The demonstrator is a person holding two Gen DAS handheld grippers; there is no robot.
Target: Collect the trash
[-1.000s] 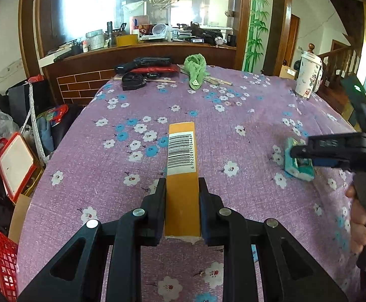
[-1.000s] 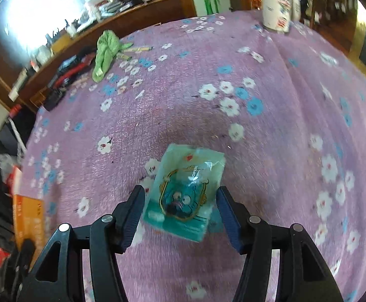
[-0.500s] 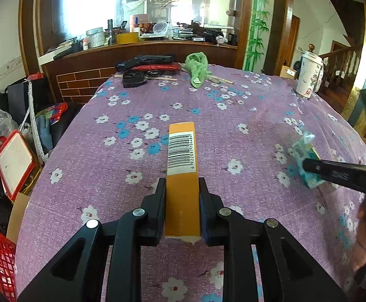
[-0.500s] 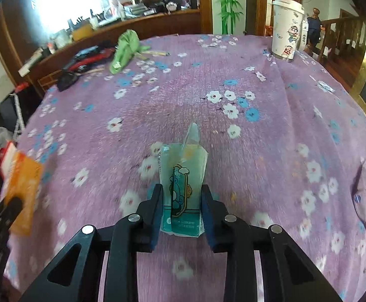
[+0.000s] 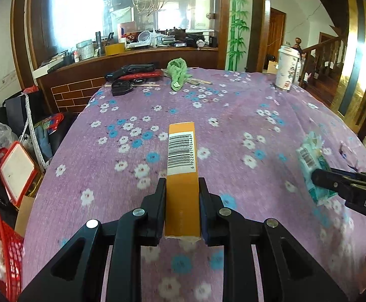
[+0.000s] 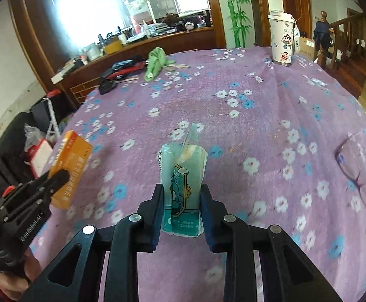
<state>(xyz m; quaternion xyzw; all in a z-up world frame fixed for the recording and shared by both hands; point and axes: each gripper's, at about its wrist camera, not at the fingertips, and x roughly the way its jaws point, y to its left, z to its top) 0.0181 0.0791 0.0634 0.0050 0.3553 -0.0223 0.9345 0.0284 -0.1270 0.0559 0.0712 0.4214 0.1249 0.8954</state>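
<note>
Clearly, two pieces of trash are held clear above the counter (image 5: 233,115). The box (image 5: 181,176), a light, stiff carton, is clamped across its narrow sides near its rear end by the left hand-held gripper (image 5: 182,207); that grip is judged secure, as the flat walls resist crushing. The packet (image 6: 183,188), soft, crinkly and probably slippery, is pinched low across its width by the right hand-held gripper (image 6: 181,210), and it is folded by the squeeze. Both grippers are pointed downward and forward over the cloth, side by side.
</note>
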